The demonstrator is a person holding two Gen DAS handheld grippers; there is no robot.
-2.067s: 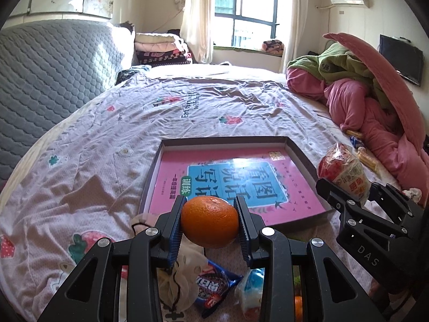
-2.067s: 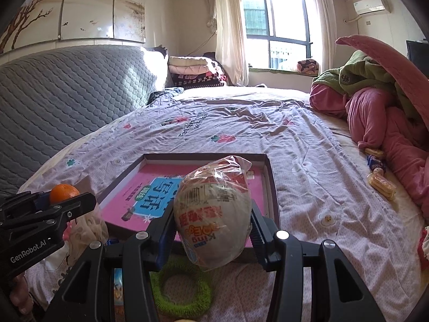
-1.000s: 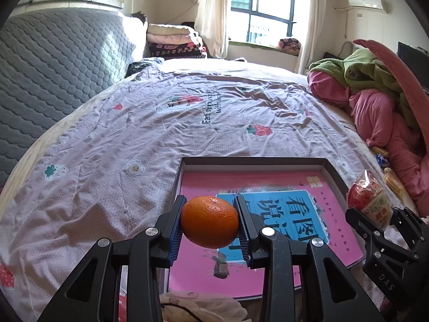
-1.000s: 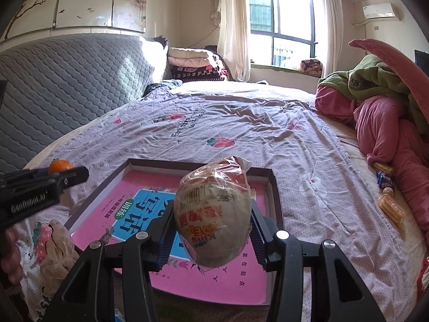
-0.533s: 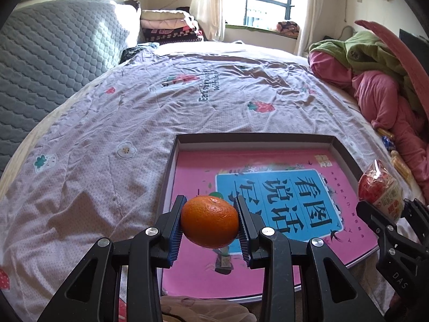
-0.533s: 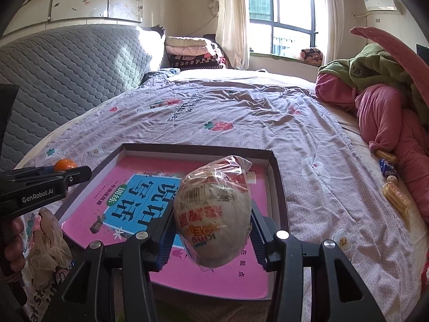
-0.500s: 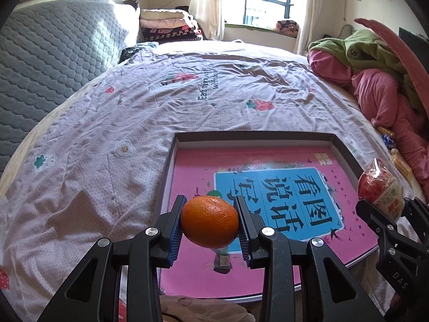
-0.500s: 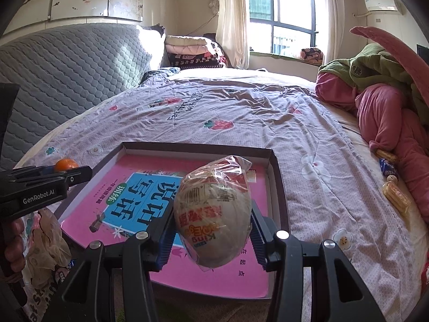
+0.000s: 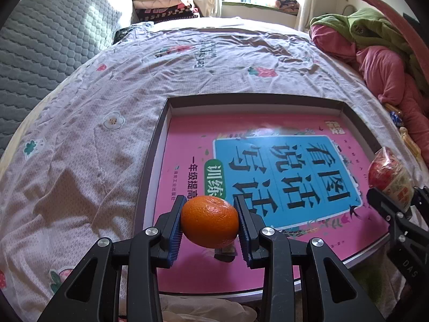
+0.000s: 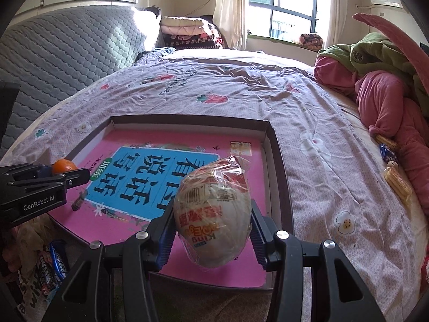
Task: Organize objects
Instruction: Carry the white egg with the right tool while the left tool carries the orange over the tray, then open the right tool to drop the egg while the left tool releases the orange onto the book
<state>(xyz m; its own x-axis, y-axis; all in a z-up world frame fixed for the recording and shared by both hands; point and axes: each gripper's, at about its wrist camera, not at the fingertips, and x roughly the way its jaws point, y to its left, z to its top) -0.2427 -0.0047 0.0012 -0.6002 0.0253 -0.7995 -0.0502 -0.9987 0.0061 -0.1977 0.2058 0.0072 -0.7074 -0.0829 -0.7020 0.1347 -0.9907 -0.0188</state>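
My left gripper (image 9: 209,221) is shut on an orange (image 9: 209,222) and holds it above the near left part of a shallow dark box (image 9: 158,131) with a pink and blue book inside. My right gripper (image 10: 213,225) is shut on a plastic-wrapped bun (image 10: 213,212) above the box's near right part (image 10: 277,145). The left gripper with the orange (image 10: 63,167) shows at the left of the right wrist view. The bun (image 9: 390,174) shows at the right edge of the left wrist view.
The box lies on a bed with a lilac flowered sheet (image 9: 80,139). Snack packets (image 10: 52,268) and a cream cloth (image 9: 203,308) lie near the box's front edge. Wrapped snacks (image 10: 396,179) lie by a pink and green bedding pile (image 10: 388,86) on the right. A grey quilted headboard (image 9: 34,40) stands on the left.
Both grippers have moved forward and lower over the box, which now looks larger and closer. Each still holds its item.
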